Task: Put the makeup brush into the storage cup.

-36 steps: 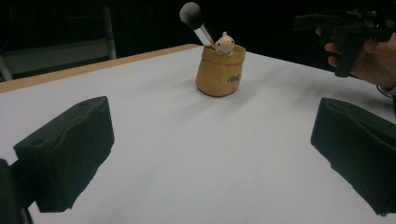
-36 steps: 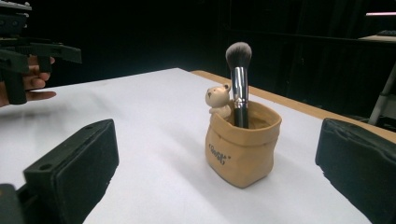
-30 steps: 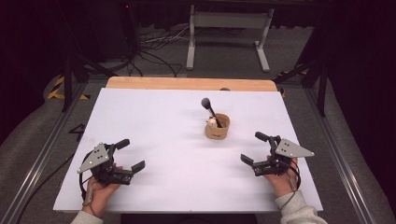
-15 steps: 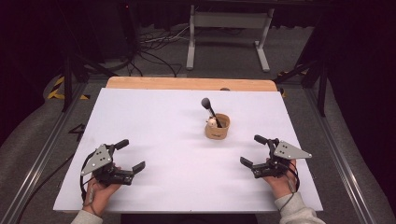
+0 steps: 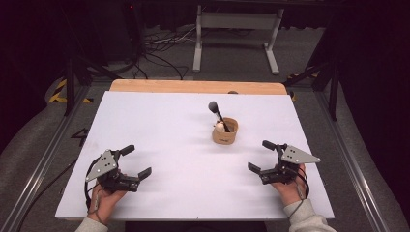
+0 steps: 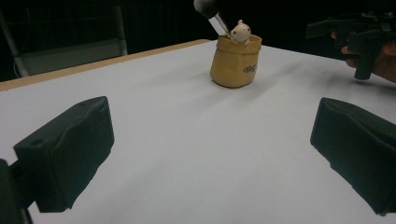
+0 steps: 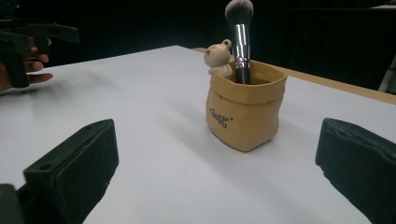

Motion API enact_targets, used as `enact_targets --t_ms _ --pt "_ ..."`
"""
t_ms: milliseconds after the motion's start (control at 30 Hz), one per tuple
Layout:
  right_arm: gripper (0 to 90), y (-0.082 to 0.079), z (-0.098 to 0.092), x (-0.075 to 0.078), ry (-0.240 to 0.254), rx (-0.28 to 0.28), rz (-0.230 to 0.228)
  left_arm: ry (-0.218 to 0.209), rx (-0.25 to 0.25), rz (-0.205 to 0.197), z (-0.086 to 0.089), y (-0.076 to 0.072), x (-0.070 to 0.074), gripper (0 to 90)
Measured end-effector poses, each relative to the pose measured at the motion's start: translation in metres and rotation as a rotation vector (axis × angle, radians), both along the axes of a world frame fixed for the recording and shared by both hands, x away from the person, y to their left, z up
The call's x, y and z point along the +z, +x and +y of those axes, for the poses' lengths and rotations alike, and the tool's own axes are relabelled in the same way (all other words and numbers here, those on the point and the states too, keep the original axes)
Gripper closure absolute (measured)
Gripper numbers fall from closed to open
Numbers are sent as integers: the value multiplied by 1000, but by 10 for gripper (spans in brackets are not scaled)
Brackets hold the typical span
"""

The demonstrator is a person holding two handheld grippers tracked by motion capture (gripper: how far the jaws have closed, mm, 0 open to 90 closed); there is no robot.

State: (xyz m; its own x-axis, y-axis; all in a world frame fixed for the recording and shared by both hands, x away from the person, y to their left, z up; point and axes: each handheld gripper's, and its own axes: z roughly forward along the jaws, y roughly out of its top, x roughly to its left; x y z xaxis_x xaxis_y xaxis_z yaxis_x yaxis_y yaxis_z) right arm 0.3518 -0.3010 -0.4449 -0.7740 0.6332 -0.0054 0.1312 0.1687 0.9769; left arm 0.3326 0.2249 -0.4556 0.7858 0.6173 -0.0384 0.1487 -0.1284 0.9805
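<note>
Holder: small tan pouch-shaped holder [image 5: 225, 131] with a rolled rim and dark lettering on its side stood on the white table top [image 5: 169, 145], a little past centre toward one o'clock as the high view had it.
Contents: black-handled makeup brush with a silver ferrule and a dark fluffy head [image 7: 239, 32] stood in the pouch, leaning toward eleven o'clock in the high view; a cream bear figurine [image 7: 218, 58] peeked over the rim beside it.
Left gripper: left gripper [image 5: 129, 164] sat low at seven o'clock of the table, jaws spread wide and empty, well apart from the pouch.
Right gripper: right gripper [image 5: 263, 155] sat at five o'clock, jaws likewise wide apart with nothing between them — the nearer of the two to the pouch.
Handling, pouch: it looked soft-walled and light, so a squeeze would probably dent it, and a sideways nudge could tip it.
Handling, brush: it seemed stiff and light, with a smooth ferrule that might slip; bristles would crush easily.
Where to grip: the best hold was likely on the bare handle just above the rim, below the bristles, lifting along the brush's lean — the other gripper steadying the pouch low on its side.
Risk: the bear sat just beside the handle and could be knocked.
</note>
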Motion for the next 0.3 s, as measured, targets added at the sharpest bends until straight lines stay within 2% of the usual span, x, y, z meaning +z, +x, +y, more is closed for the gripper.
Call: enact_targets --t_ms 300 --pt "0 0 0 0 7 3 -6 -14 -4 7 0 1 0 2"
